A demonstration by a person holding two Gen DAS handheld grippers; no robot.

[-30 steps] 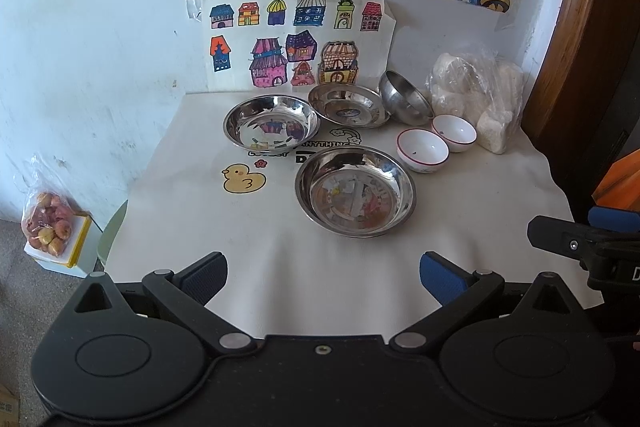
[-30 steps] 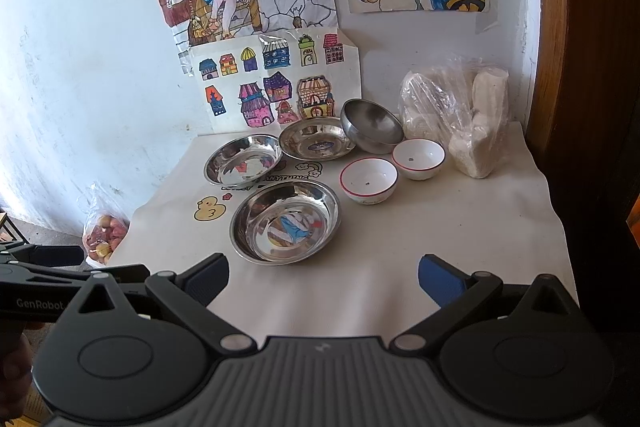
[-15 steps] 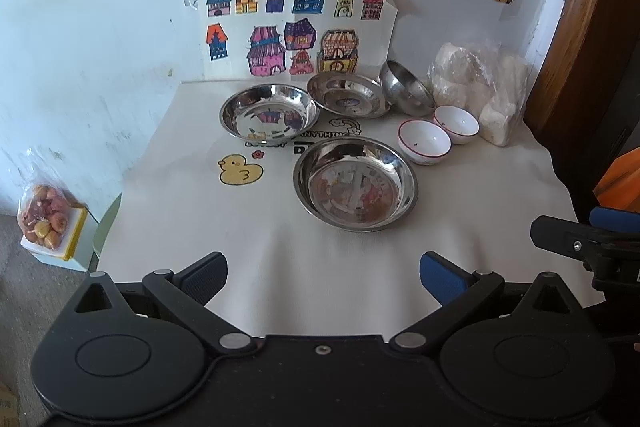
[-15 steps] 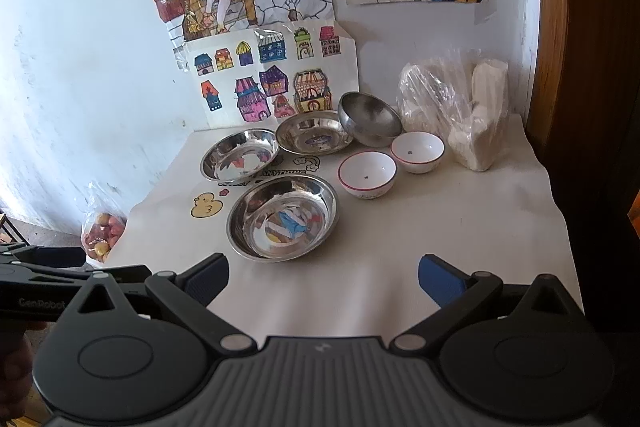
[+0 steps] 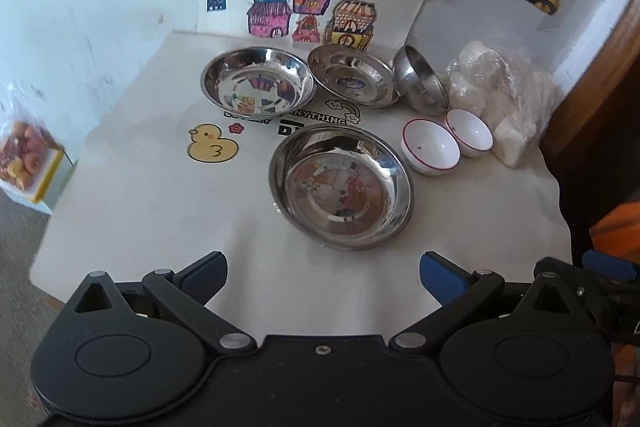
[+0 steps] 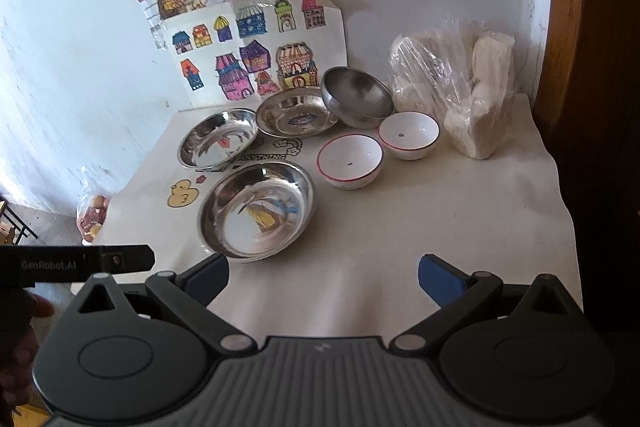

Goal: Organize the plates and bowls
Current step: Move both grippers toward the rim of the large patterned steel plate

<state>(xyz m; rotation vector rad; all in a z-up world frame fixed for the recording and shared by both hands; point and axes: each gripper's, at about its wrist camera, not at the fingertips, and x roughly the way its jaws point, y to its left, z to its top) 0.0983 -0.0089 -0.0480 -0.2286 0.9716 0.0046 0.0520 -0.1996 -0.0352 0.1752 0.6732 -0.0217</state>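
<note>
Both the left hand-held gripper [image 5: 323, 271] and right hand-held gripper [image 6: 323, 273] gape wide, empty. They hang over the surface [image 6: 440, 219] near a steel plate [image 5: 341, 187].

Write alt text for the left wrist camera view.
Open left gripper above a white-covered table, facing three steel plates, a tilted steel bowl and two white bowls beside a plastic bag.
</note>
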